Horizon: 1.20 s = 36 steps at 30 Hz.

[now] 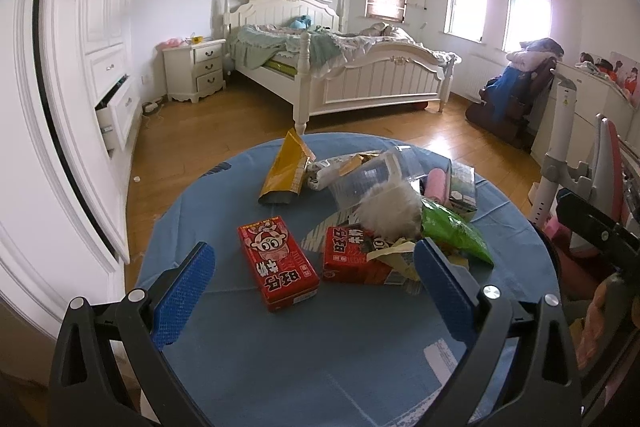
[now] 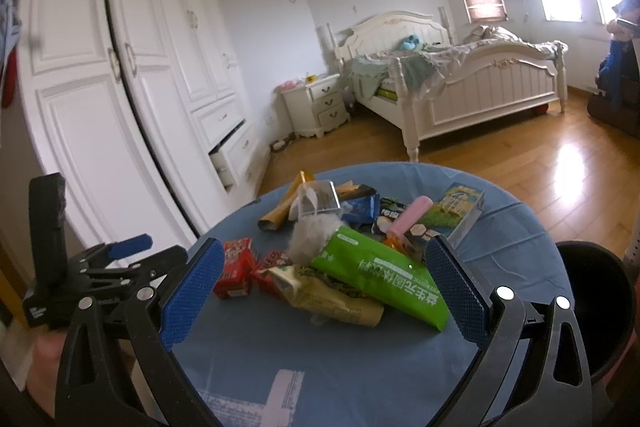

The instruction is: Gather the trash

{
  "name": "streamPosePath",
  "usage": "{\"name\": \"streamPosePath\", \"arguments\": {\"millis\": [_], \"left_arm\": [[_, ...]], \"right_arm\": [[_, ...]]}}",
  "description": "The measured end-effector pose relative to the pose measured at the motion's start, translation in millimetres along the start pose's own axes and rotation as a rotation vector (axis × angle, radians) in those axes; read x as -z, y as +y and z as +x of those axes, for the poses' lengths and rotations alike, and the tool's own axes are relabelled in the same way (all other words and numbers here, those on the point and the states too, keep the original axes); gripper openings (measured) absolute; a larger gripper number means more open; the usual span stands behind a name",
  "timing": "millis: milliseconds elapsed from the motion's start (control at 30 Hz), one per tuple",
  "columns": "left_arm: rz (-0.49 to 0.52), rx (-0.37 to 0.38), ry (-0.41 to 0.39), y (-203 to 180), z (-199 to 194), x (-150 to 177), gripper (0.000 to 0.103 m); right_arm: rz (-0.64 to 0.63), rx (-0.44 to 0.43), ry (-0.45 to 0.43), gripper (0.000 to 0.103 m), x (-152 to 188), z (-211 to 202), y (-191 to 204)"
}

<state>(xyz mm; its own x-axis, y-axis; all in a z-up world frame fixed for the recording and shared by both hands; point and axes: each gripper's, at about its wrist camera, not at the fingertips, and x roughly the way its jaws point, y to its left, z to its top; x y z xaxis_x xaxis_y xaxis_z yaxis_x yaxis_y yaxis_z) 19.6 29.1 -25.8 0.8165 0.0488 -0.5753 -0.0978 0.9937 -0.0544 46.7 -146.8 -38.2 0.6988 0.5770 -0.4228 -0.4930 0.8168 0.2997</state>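
Trash lies heaped on the blue round desk point(image 1: 248, 367): 2 red cartons, the nearer red carton point(image 1: 278, 263) lying flat between the widely spread jaws of the left gripper point(image 1: 316, 291), and a green packet point(image 2: 380, 279) framed by the equally spread, empty jaws of the right gripper point(image 2: 324, 287). Collecting looks only just begun, since nothing is held, so the next move probably calls for lowering 1 pair of jaws astride a piece and closing. Only the right wrist view shows the dark bin point(image 2: 600, 311) at the desk's right edge, likely the drop point, and the left gripper from outside
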Motion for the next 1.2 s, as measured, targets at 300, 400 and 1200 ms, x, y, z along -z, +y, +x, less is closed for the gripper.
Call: {"name": "streamPosePath", "arguments": {"millis": [300,400,1200], "left_arm": [[-0.001,0.0,0.0,0,0,0,0.098],[-0.002,-0.001,0.001,1,1,0,0.098],[0.062,0.061,0.086,31,25,20,0.098]], "right_arm": [[-0.007,-0.005,0.009,0.099,1,5,1],[-0.01,-0.006,0.012,0.099,-1,7,2],[-0.002,-0.009,0.122,0.099,-4,31,-9]]}}
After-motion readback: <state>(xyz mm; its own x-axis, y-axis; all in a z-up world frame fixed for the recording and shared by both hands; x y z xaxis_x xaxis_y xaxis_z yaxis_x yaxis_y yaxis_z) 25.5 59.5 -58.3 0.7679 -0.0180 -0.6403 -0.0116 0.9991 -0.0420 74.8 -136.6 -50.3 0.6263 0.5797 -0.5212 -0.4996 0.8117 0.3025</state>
